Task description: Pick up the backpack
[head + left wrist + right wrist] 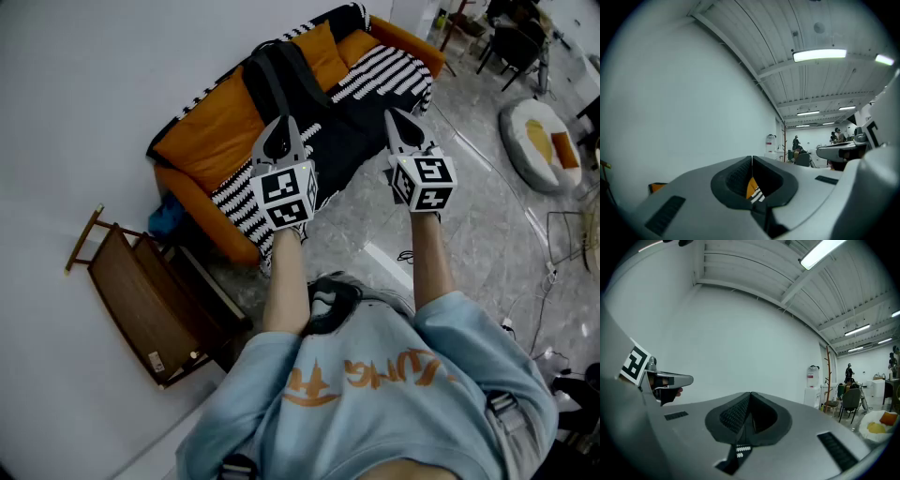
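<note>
I have both grippers held out level over the sofa (202,141), side by side. The left gripper (280,131) has its jaws clenched together with nothing between them; in the left gripper view the left gripper (752,161) shows its pads meeting along one line, and only a sliver of orange cushion and striped cloth shows below them. The right gripper (401,122) is clenched and empty too, and in the right gripper view the right gripper (750,397) has its pads closed edge to edge.

The backpack (281,80) is black and lies on the sofa seat, across the orange cushions and the black-and-white striped blanket (384,70), straps toward the sofa's back. In the head view the left jaws' tips sit over the backpack's near side and the right jaws' tips over the dark stretch further along the sofa. Neither gripper view looks at the backpack, only at the wall behind the sofa, so neither pair of jaws is on it.

A wooden folding chair (141,300) leans at the sofa's end.
</note>
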A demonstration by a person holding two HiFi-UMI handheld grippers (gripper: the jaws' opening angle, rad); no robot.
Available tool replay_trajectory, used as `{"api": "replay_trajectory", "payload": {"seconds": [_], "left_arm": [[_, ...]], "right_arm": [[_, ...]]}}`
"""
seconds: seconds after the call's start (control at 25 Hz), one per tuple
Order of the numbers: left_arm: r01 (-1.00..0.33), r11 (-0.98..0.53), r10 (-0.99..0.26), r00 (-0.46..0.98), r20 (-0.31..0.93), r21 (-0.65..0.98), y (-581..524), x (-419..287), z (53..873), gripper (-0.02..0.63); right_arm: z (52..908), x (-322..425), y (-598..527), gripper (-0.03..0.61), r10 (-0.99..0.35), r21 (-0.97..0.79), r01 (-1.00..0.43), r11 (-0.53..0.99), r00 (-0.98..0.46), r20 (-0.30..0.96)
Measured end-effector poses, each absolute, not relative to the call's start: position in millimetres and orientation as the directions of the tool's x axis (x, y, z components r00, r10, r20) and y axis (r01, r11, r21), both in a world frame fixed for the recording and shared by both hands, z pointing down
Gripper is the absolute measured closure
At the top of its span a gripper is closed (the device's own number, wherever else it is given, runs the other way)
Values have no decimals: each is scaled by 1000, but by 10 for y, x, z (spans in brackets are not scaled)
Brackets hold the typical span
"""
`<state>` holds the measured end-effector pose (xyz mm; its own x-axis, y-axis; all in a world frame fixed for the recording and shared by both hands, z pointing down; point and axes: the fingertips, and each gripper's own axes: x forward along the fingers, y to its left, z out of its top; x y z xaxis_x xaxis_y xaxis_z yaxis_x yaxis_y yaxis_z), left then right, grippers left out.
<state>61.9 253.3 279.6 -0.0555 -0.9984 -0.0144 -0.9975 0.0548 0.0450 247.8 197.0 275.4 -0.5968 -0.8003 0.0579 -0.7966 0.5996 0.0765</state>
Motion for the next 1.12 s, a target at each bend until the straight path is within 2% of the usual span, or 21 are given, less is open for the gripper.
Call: {"api": "replay_trajectory", "payload": {"seconds": [0.2,0.36,0.6,1.12], "left_arm": [[-997,49,-999,-50,-18,53,2399,570,2783,592],[-997,43,-999,-45,-26,67,2289,548,2772,592],[-996,0,-1000,-2,-28,84,2051,601,2799,592],[-987,-62,-997,56,-45,146,1758,539,2878,592]], "right_arm": [[2745,2396,1901,581,-790,87,-786,613,-611,48],[2642,2523,1779,581,-815,45,-815,578,-579,-14],[2661,2657,1614,580,-843,38,-842,538,-539,-7],[2786,2504,1442,580,-818,-33,-817,575,-576,-1]]}}
